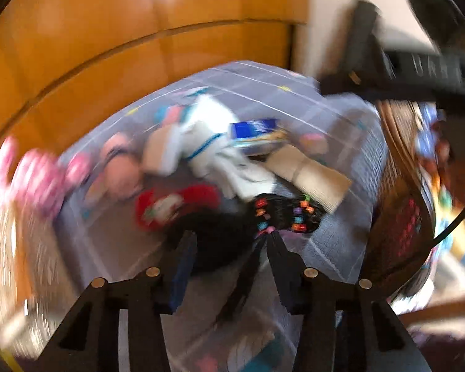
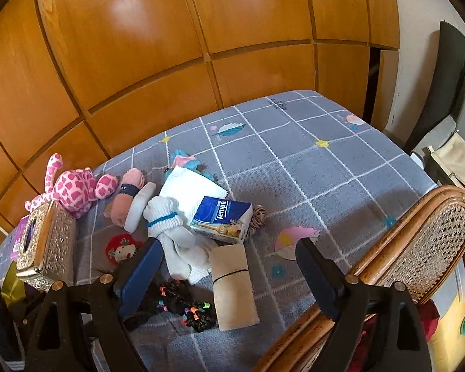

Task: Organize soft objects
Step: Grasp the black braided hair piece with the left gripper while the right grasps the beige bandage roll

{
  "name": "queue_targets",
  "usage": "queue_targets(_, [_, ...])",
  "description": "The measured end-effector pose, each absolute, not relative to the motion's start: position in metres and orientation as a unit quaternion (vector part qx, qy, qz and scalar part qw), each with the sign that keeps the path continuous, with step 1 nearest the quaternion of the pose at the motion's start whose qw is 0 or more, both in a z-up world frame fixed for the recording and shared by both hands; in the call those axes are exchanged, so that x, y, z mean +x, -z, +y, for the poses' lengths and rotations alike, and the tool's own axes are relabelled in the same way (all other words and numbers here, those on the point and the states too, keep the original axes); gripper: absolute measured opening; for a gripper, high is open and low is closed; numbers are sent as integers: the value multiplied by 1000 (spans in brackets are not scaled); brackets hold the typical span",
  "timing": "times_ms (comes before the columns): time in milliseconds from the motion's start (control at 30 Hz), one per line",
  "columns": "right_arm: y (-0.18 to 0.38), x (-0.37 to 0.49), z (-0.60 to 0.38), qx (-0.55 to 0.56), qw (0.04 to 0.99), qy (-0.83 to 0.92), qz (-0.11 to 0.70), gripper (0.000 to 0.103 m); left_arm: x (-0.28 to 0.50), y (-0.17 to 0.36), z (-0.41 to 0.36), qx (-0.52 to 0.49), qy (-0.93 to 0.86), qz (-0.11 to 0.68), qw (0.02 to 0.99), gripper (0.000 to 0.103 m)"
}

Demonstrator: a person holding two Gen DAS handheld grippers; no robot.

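Observed left claw [image 1: 231, 238] partly closed about the black beaded hairpiece [image 1: 282, 214] at the near edge of the desk [image 2: 325, 170]; cannot tell through heavy blur whether it is actually pinched. Observed right claw [image 2: 229, 241] spread wide and empty above the white socks [image 2: 170, 226]. Noted pink spotted plush [image 2: 74, 189] at far left, beside the silver tissue box [image 2: 46, 248].

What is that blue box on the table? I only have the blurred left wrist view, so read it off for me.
Observer: It's a tissue pack marked Tempo, right beside the white socks.
Operator: Tell me what's at its other end.
Observer: A brown scrunchie, partly tucked behind the pack's right end.
Operator: Report the right gripper.
Observer: The right gripper is wide open and holds nothing.
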State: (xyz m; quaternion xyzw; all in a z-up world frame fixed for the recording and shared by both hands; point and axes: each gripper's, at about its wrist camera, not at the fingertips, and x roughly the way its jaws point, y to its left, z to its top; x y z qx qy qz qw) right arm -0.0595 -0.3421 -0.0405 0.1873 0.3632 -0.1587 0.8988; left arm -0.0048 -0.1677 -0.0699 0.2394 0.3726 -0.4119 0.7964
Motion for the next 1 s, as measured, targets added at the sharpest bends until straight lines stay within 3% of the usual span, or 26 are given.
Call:
queue_targets(133, [40, -62, -345, 183, 899, 157, 366, 90, 0, 90, -198, 304, 448, 371, 754, 60])
queue_targets(367, [44, -66, -359, 203, 890, 154, 377, 90, 16, 122, -234, 341, 464, 377, 726, 61])
queue_targets(400, [44, -66, -361, 206, 889, 153, 379, 90, 17, 126, -237, 341, 464, 380, 724, 59])
queue_targets(433, [44, -65, -364, 209, 888, 152, 381, 90, 17, 129, -238, 337, 468, 387, 720, 45])
queue_targets(500, [43, -64, -367, 215, 886, 146, 384, 90, 18, 129, -235, 306, 482, 403, 716, 31])
queue_targets(633, [45, -47, -370, 218, 874, 121, 417, 89, 18, 127, -223, 278, 477, 408, 727, 29])
queue_targets(733, [57, -26, -366, 194, 852, 107, 475, 77, 18, 123, -203, 240, 475, 423, 734, 29])
queue_targets(1000, [103, 21, -351, 122, 770, 66, 623, 76, 11, 112, -159, 176, 445, 432, 764, 29])
